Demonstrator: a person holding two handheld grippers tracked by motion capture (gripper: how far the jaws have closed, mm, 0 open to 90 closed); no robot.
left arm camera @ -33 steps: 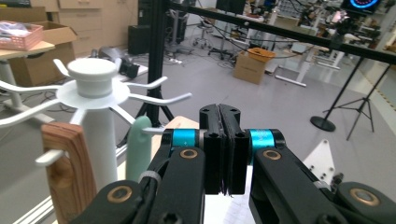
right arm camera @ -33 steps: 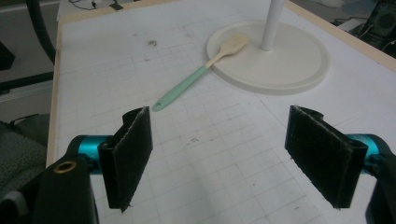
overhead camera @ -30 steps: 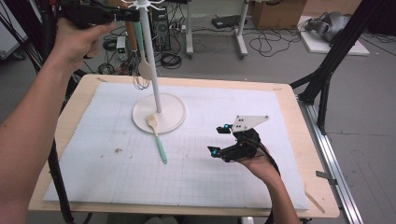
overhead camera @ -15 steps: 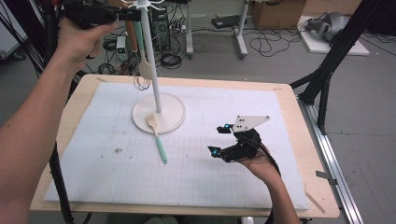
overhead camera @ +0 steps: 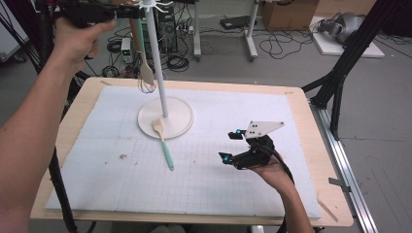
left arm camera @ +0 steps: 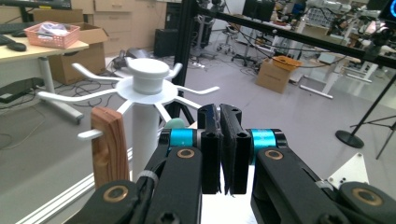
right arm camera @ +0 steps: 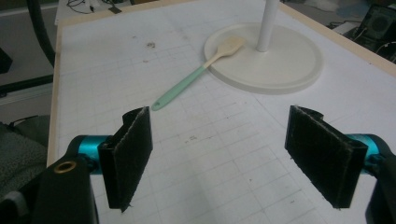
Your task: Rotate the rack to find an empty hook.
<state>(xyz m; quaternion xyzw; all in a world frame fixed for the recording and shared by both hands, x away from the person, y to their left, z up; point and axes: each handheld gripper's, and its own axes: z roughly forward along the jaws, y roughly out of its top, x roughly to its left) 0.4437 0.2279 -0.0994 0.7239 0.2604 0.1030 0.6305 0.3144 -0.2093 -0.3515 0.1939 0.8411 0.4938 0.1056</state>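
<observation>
Reading this as hanging utensils on the white rack (overhead camera: 158, 73).

Seeing left gripper (left arm camera: 219, 112) up at the hook crown, jaws pressed together, nothing visibly pinched. Just beside it: a wooden handle (left arm camera: 107, 144) on one hook and the green handle end (left arm camera: 175, 123) of a hanging spoon (overhead camera: 139, 43). Cannot tell whether that spoon sits fully on its hook.

Seeing right gripper (right arm camera: 219, 140) low over the mat (overhead camera: 243, 184), jaws spread wide, empty. Well short of the second green-handled spoon (right arm camera: 187, 84), which lies on the mat with its wooden head up on the rack base (overhead camera: 177, 121).

Risks, as judged:
- Pulling the left gripper out sideways could clip a hook arm or the hanging spoon and knock it off. Better to back straight out.
- Bumping the crown could rock the whole rack; tall pole, light-looking base.
- Grabbing the lying spoon near the head means jaws hitting the base rim. Safer to take it mid-handle, over the mat.
- Thin handle flat on the mat: could slip or roll out of the pads if pinched off-centre.
- Working both grippers near the pole risks a collision.
</observation>
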